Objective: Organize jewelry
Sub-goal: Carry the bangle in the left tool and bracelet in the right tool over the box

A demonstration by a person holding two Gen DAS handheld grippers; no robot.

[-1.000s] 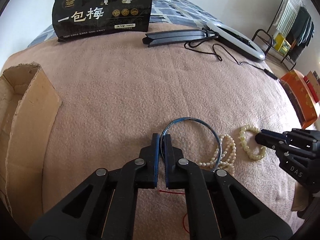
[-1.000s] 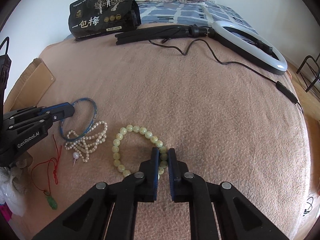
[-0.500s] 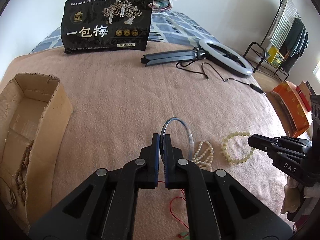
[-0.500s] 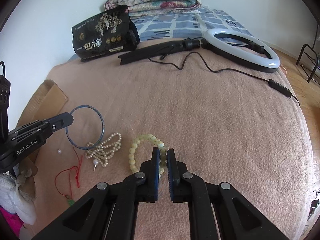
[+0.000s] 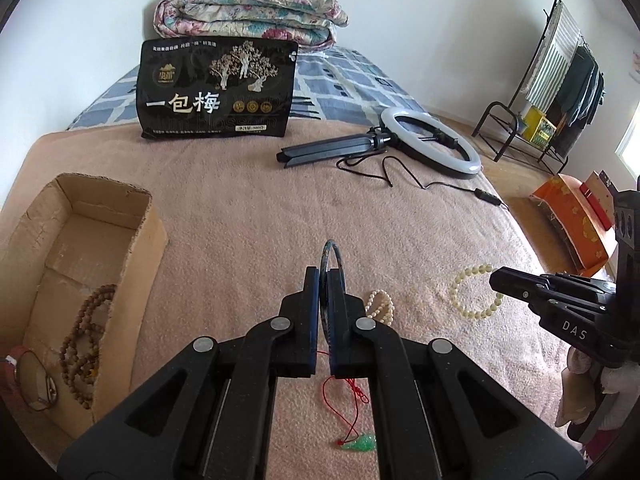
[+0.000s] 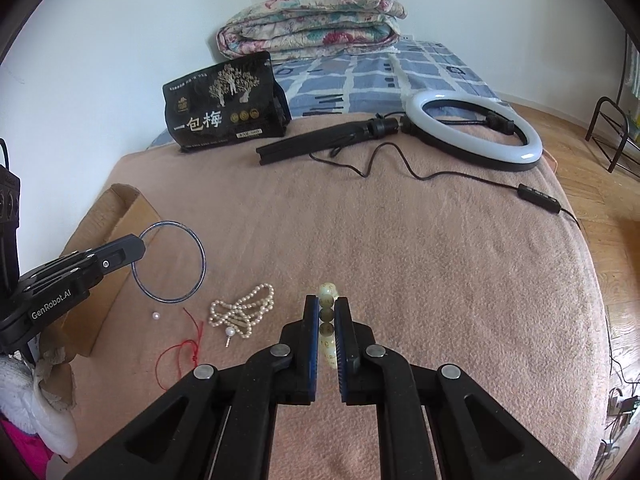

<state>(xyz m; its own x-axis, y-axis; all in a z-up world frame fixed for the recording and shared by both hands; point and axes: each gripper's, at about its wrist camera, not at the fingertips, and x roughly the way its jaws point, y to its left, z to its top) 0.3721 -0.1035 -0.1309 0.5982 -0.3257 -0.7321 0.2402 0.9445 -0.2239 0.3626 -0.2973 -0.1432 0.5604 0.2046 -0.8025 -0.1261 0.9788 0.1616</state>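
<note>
My left gripper is shut on a thin blue bangle, which hangs clear of the pink blanket. In the right wrist view the left gripper holds the bangle up by its rim. My right gripper is shut on a pale green bead bracelet, also lifted; from the left wrist view the bracelet dangles from the right gripper. A pearl necklace and a red cord with a green pendant lie on the blanket. A loose pearl lies nearby.
A torn cardboard box at the left holds a brown bead string. A black bag, a ring light with its cable and a folded quilt lie farther back. The bed edge drops off at the right.
Both grippers have risen, each keeping its grip. The bangle and the bead bracelet have come up off the blanket, leaving the pearl necklace and red cord lying below.
</note>
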